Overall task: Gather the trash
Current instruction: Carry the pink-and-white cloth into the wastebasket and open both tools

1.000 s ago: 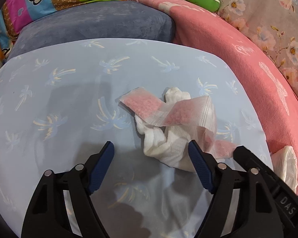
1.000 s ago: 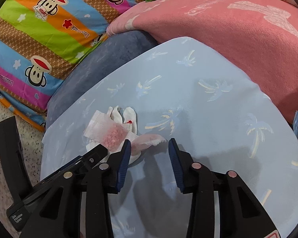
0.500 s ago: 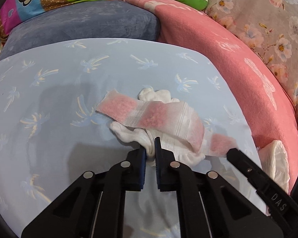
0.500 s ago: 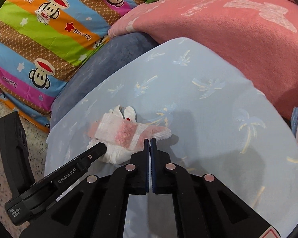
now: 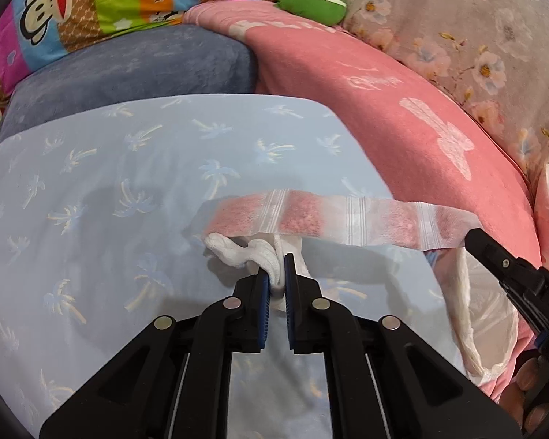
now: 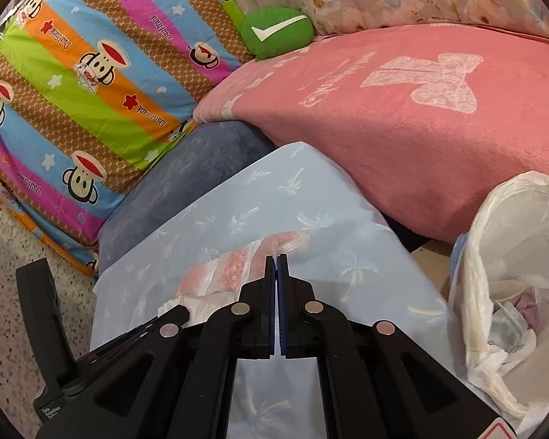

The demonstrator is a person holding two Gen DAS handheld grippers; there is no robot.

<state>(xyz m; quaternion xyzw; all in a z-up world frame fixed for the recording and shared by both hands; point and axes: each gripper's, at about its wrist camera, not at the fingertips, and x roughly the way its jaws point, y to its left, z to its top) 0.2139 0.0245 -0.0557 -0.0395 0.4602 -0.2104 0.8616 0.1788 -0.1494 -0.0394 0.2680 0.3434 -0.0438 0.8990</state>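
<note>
While the pink-and-white strip (image 5: 333, 219) hangs stretched in the air, its long axis runs nearly level across the left wrist view, the free end at the left and the other end reaching the tip of the right gripper (image 5: 474, 236) at the right. That gripper's fingers (image 6: 281, 274) are pressed fully together in the right wrist view, the strip's end (image 6: 238, 261) lying just beside and behind them; whether the strip sits between the pads cannot be told for sure. Below the strip, a white knotted cloth (image 5: 252, 252) is clamped in the left gripper (image 5: 277, 281), whose fingers are almost closed with the white fabric squeezed between the blue pads. Both pieces hang over a light blue sheet (image 5: 91, 190) printed with palm trees.

Behind the sheet lies a grey-blue cushion (image 5: 135, 69), and a pink blanket (image 5: 402, 109) with a white bow motif and faint script too blurred to read curves round the right. A striped cartoon-monkey pillow (image 6: 91, 73) carries repeated lettering that looks like "Paul Frank". A green round cushion (image 6: 276, 31) bears a white tick, against flowered fabric (image 5: 475, 36). A white plastic trash bag (image 6: 508, 256) stands open at the right, with crumpled waste inside. "DAS" shows on the right gripper's body.
</note>
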